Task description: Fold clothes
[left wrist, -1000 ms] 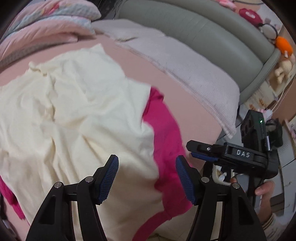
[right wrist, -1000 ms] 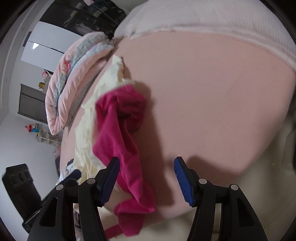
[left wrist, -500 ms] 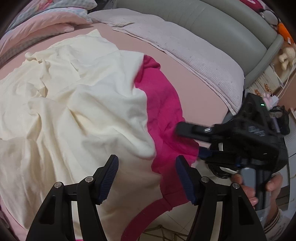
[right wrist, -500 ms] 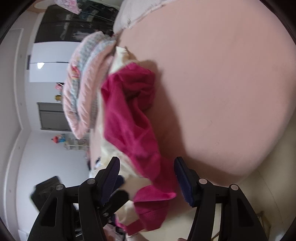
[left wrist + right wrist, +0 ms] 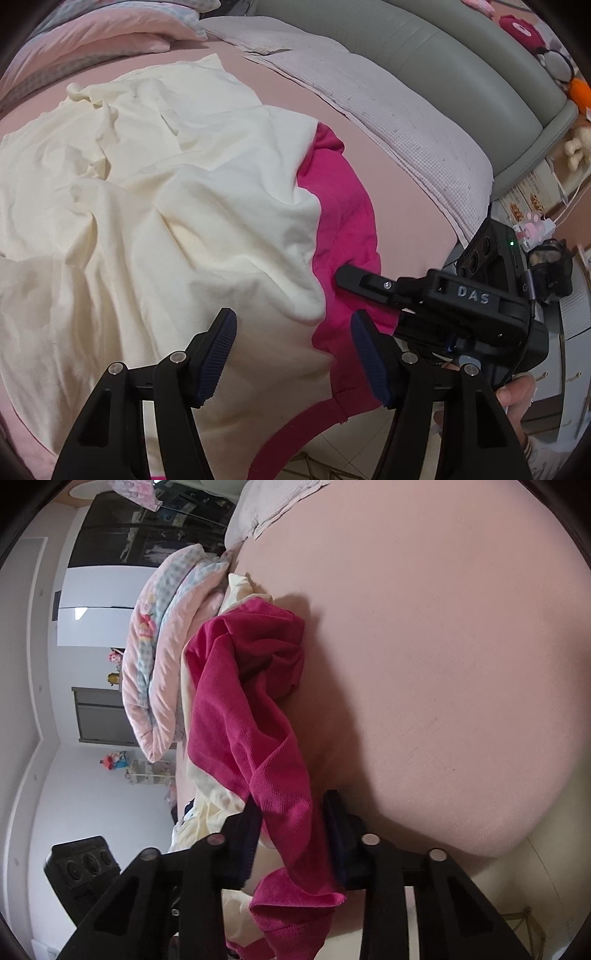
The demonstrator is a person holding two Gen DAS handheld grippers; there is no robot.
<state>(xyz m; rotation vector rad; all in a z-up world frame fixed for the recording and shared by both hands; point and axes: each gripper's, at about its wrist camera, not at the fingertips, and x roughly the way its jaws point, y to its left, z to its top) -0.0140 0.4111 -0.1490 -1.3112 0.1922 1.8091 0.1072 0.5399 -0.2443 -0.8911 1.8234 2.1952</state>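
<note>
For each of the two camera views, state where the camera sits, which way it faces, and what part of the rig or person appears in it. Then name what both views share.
Left wrist: on the left gripper, looking down across the bed at the cream garment; its open fingers, the right gripper and a hand show.
Right wrist: on the right gripper, looking along the bed edge toward the folded quilt; its jaws have just been closing and pinch the magenta garment.
Shared: both garments, pink sheet.
</note>
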